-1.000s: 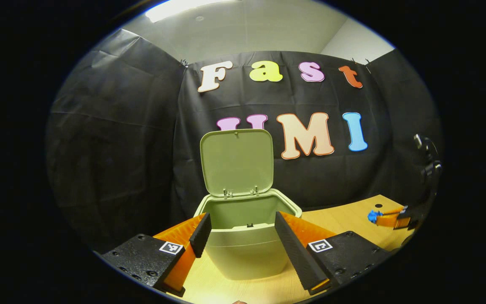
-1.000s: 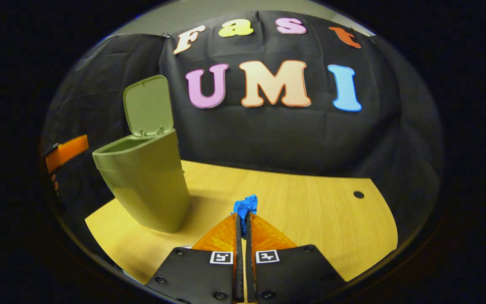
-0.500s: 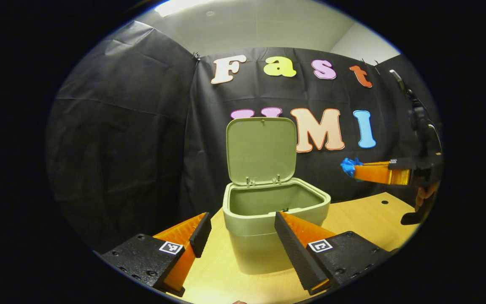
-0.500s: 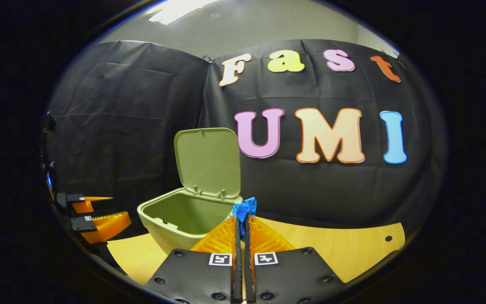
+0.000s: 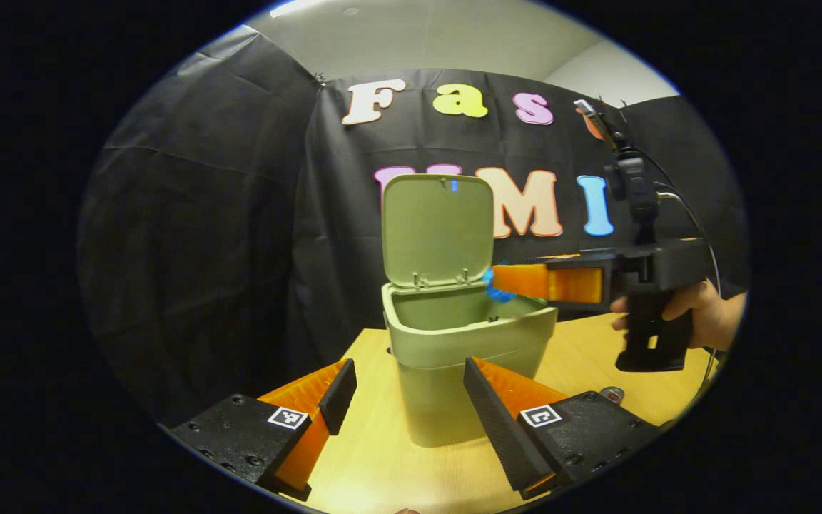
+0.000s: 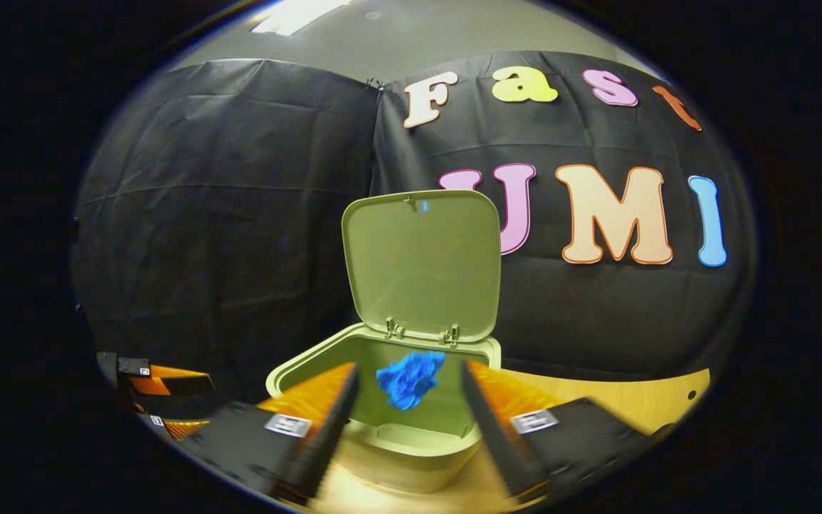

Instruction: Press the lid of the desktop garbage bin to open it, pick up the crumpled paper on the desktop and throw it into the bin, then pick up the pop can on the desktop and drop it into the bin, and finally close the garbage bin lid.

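Above bin (image 6: 325,371), crumpled paper (image 6: 409,378) between parted jaws.

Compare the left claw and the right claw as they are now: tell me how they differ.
Place: the right claw is raised over the open bin, while the left claw sits lower, in front of the bin, near the table.
Load: blue crumpled paper hangs between the right claw's parted fingers, touching neither; the left claw has nothing between its fingers.
Sharpness: the right claw looks blurred, the left crisp.
Shared: both are open.
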Demonstrator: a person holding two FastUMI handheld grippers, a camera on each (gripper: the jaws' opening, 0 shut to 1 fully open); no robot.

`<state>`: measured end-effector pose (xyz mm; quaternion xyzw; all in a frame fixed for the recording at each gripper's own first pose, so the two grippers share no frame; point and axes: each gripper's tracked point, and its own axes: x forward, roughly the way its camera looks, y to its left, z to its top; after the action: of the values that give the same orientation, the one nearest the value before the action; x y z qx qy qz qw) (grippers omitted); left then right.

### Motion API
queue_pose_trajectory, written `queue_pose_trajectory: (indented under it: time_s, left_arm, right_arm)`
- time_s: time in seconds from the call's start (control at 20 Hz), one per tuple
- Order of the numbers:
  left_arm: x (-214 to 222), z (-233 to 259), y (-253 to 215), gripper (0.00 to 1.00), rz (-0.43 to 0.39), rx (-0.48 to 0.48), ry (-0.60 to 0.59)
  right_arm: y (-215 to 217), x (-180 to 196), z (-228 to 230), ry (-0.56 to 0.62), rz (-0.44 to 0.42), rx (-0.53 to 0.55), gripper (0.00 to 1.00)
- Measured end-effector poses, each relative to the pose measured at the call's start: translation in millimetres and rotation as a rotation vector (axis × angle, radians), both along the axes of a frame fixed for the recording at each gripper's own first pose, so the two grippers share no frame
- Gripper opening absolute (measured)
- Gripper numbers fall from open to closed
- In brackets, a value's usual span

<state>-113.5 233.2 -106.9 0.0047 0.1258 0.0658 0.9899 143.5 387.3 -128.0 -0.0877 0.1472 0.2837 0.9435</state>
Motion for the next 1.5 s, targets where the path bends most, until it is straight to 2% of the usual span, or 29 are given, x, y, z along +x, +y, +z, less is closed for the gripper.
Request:
queue_pose_trajectory:
  time_s: [0.05, 0.1, 0.3, 0.5, 0.75, 0.9, 1.1, 1.2, 1.3, 1.5]
  left_arm:
    - [5, -1, -9, 0.92, -0.028, -0.007, 0.002]
    - [10, -4, -19, 0.92, -0.059, -0.014, 0.004]
    - [32, -4, -73, 0.92, -0.184, -0.052, -0.008]
    - [48, -8, -134, 0.92, -0.315, -0.077, -0.001]
    - [56, -38, -206, 0.92, -0.451, -0.088, 0.077]
    - [52, -72, -243, 0.92, -0.508, -0.109, 0.162]
    - [49, -112, -276, 0.95, -0.525, -0.128, 0.251]
    - [53, -132, -284, 0.93, -0.527, -0.121, 0.287]
    - [54, -156, -286, 0.91, -0.505, -0.116, 0.332]
    - [61, -188, -286, 0.95, -0.461, -0.119, 0.379]
  right_arm:
    - [-10, 1, 9, -0.025, -0.021, 0.01, 0.96]
    - [-24, 0, 19, -0.052, -0.045, 0.015, 0.98]
    - [-103, -5, 36, -0.103, -0.16, -0.01, 0.98]
    - [-200, -23, 32, -0.085, -0.295, -0.059, 0.98]
    - [-315, -62, 18, -0.044, -0.477, -0.087, 0.98]
    - [-371, -88, 9, -0.005, -0.565, -0.091, 0.98]
    - [-424, -118, -4, 0.042, -0.642, -0.1, 0.98]
    - [-444, -130, -9, 0.063, -0.666, -0.121, 0.99]
    - [-457, -141, -10, 0.075, -0.68, -0.127, 1.0]
    - [-473, -156, -13, 0.091, -0.694, -0.159, 0.99]
